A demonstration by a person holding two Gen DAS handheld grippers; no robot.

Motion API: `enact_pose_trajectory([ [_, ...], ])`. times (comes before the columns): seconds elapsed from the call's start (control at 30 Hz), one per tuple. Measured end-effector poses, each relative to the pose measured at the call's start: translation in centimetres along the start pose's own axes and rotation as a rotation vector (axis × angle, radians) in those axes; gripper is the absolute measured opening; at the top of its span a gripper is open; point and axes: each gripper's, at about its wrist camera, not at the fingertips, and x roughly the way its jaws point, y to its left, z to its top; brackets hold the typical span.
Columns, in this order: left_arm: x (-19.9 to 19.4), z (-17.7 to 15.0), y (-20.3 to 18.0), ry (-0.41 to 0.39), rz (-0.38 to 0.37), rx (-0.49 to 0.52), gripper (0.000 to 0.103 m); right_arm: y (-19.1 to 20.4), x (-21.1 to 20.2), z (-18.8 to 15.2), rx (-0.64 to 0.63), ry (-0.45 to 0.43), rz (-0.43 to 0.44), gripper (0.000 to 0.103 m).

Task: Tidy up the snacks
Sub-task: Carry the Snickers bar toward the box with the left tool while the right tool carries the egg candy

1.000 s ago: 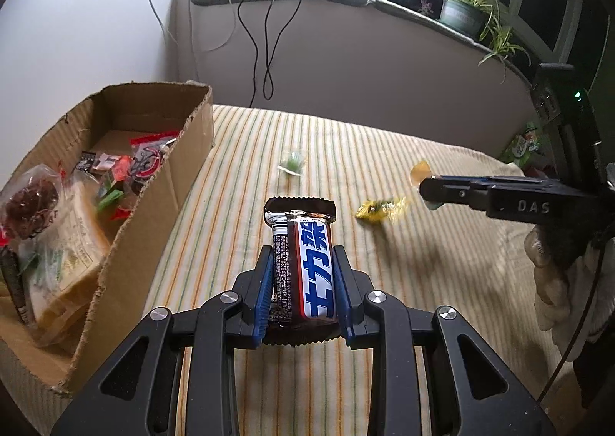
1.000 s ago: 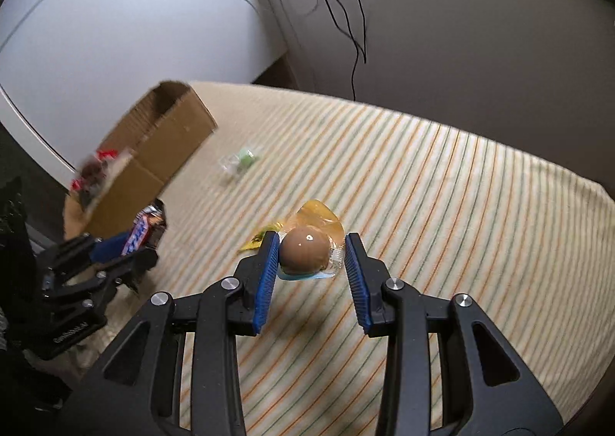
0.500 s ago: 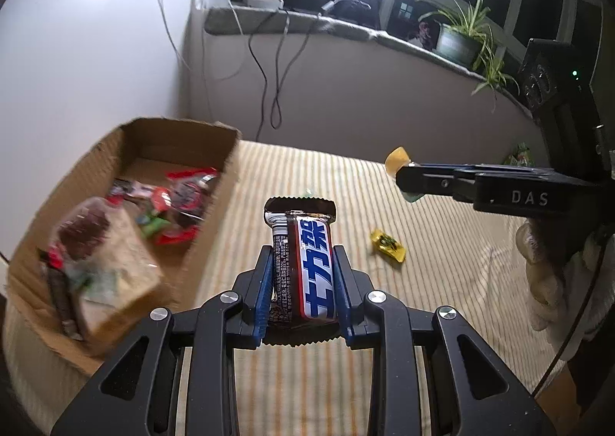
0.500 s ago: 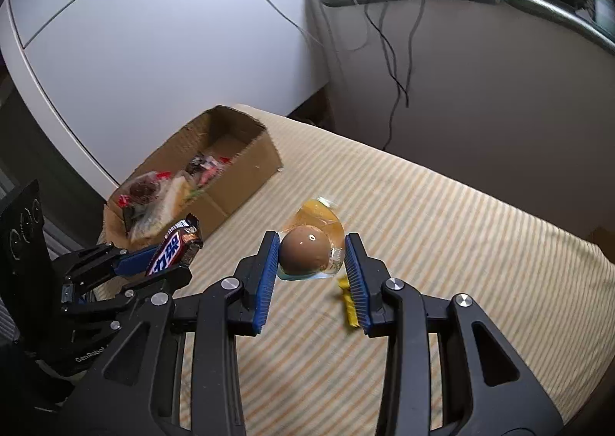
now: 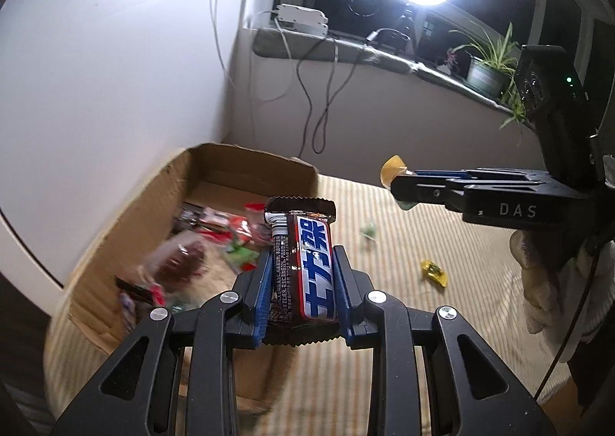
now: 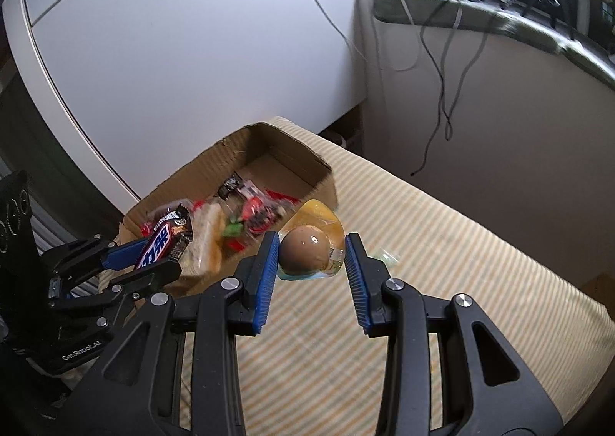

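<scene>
My left gripper is shut on a chocolate bar with a blue and white label, held in the air over the near right wall of a cardboard box. The box holds several wrapped snacks. My right gripper is shut on a packaged brown egg in clear wrap, held in the air right of the box. The left gripper and bar also show in the right wrist view. The right gripper shows from the side in the left wrist view.
A striped cloth covers the table. A yellow candy and a small green candy lie on it. White wall panels stand behind the box. Cables hang from a windowsill with a potted plant.
Both grippers have moved left toward the box while lifting their snacks. The left gripper now holds the bar above the box's near wall; the right one is closer to the box.
</scene>
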Motion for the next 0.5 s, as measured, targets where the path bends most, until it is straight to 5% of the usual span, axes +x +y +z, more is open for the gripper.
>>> enact_pose_trajectory([
  [0.5,0.9,2.2,4.1,-0.014,0.04,-0.037,0.027,2.8,5.7,3.7,-0.054,0.042,0.011,0.037],
])
